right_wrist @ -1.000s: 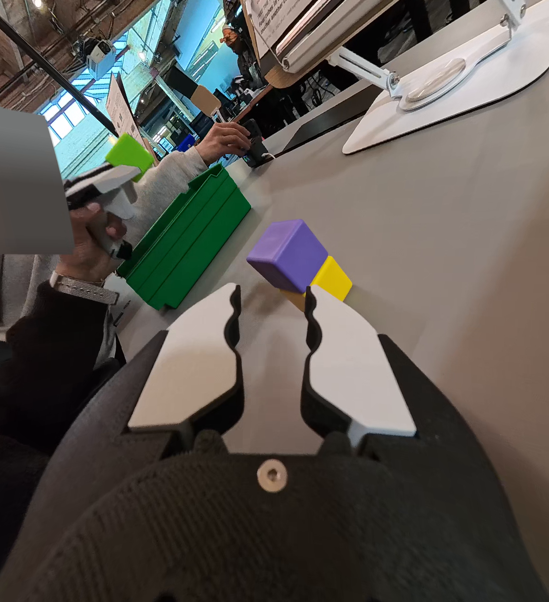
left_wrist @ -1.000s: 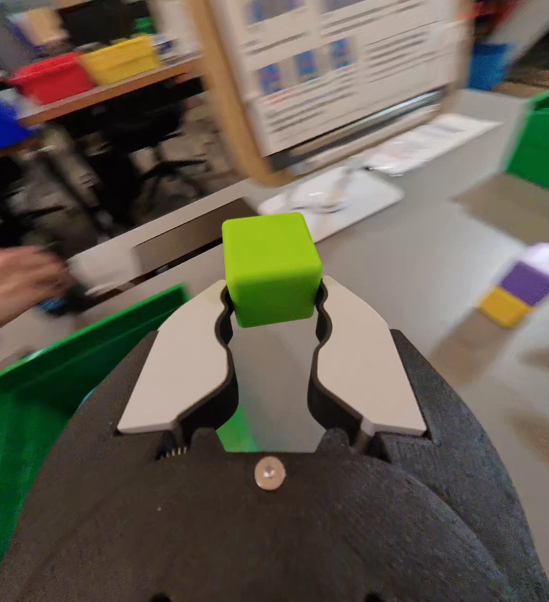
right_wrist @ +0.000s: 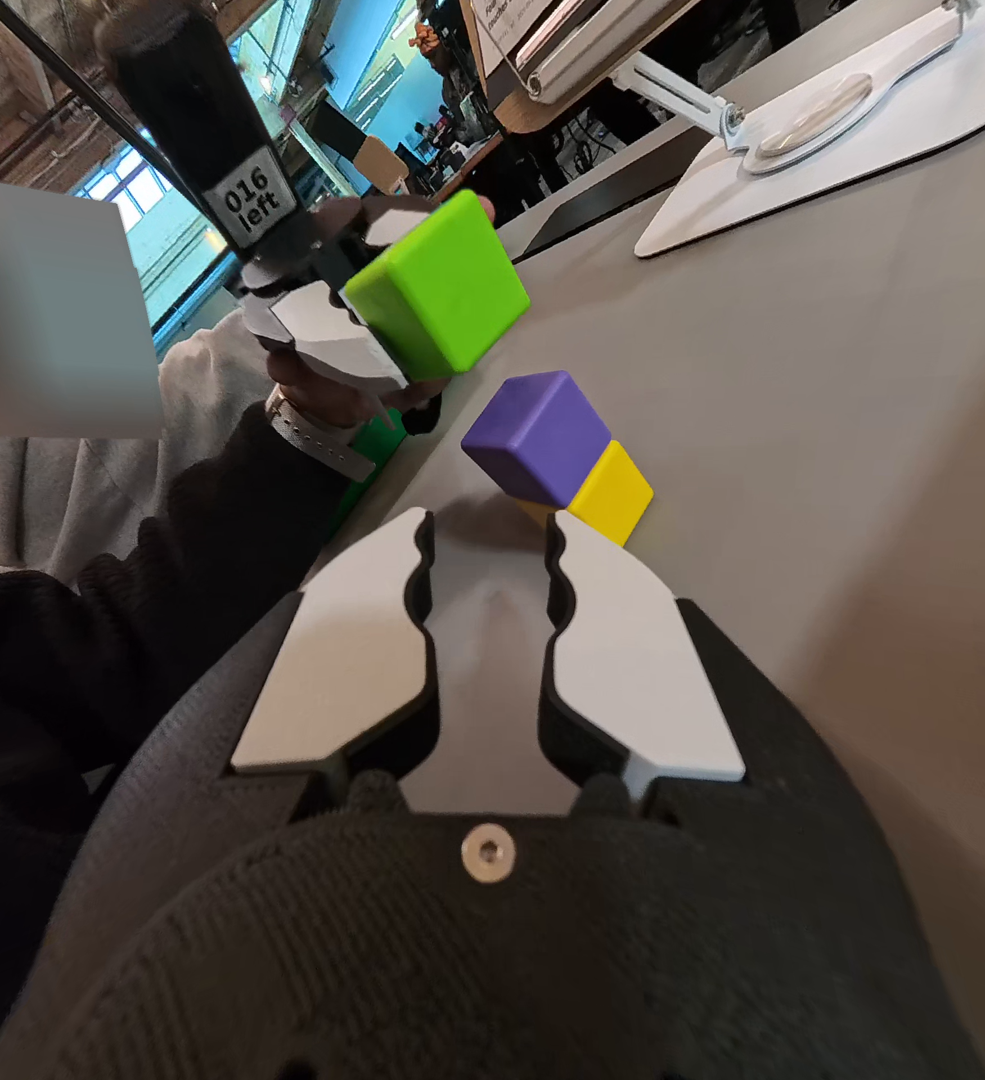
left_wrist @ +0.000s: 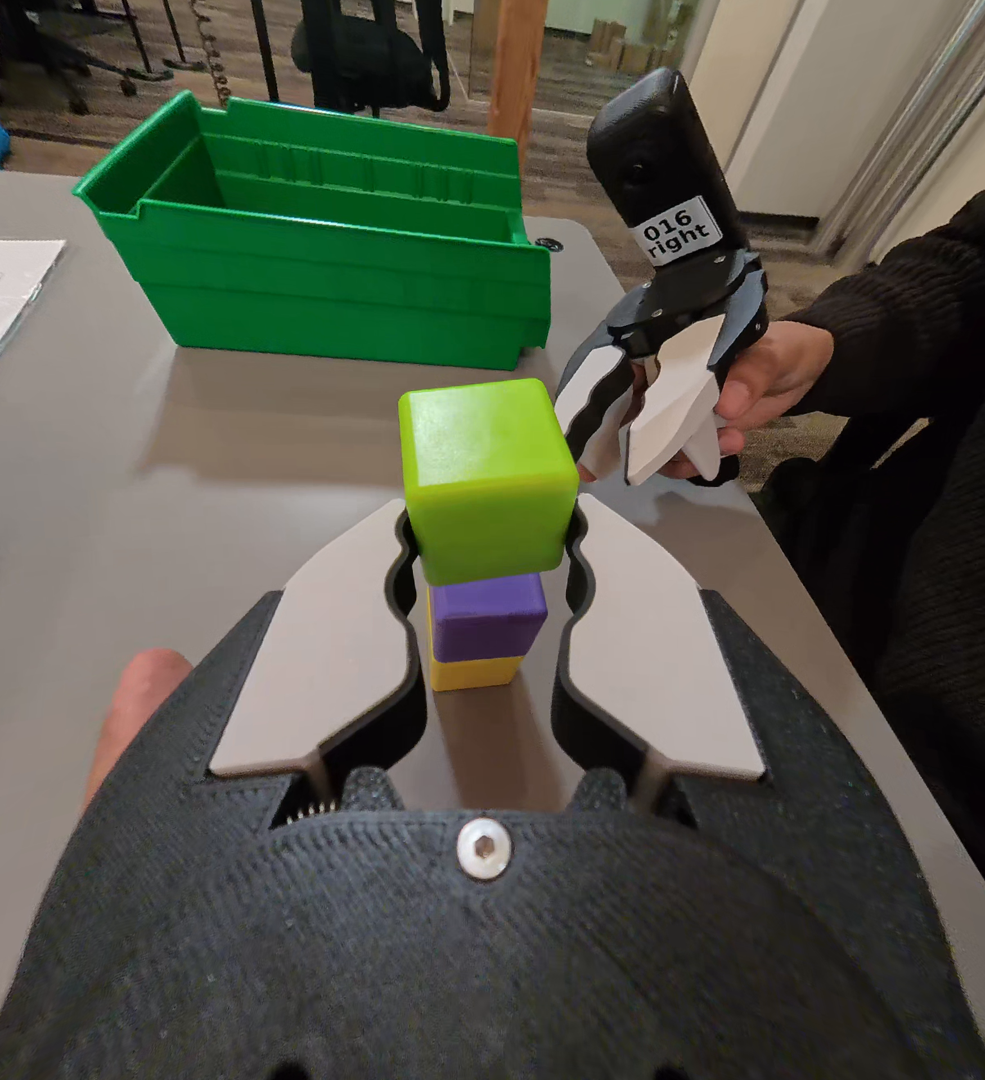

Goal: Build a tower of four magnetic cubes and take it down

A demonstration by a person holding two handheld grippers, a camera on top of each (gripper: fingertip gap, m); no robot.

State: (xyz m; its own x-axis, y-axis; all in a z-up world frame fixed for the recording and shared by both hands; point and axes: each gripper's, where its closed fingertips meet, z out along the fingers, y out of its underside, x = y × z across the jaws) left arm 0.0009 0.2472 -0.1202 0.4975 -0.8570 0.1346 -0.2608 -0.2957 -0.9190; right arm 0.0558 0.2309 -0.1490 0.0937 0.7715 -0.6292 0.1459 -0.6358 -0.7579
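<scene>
Lime cube [left_wrist: 487, 476], smooth with rounded edges, sits clamped in the left gripper [left_wrist: 489, 529], raised above a matte purple cube [right_wrist: 538, 438] stacked on a yellow one [right_wrist: 612, 491]. Right gripper [right_wrist: 489, 540] hangs parted, holding nothing, just before them. Beyond stands a ribbed green bin [left_wrist: 326, 257] on the grey table [left_wrist: 98, 467].

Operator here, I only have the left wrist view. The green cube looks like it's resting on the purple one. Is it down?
Observer: No. The right wrist view shows the green cube in the left tool apart from the purple cube, with bare table showing between them.
Operator: Is the right tool gripping the stack?
Observer: No. The right tool is open with nothing between its fingers, its tips near the yellow cube.
</scene>
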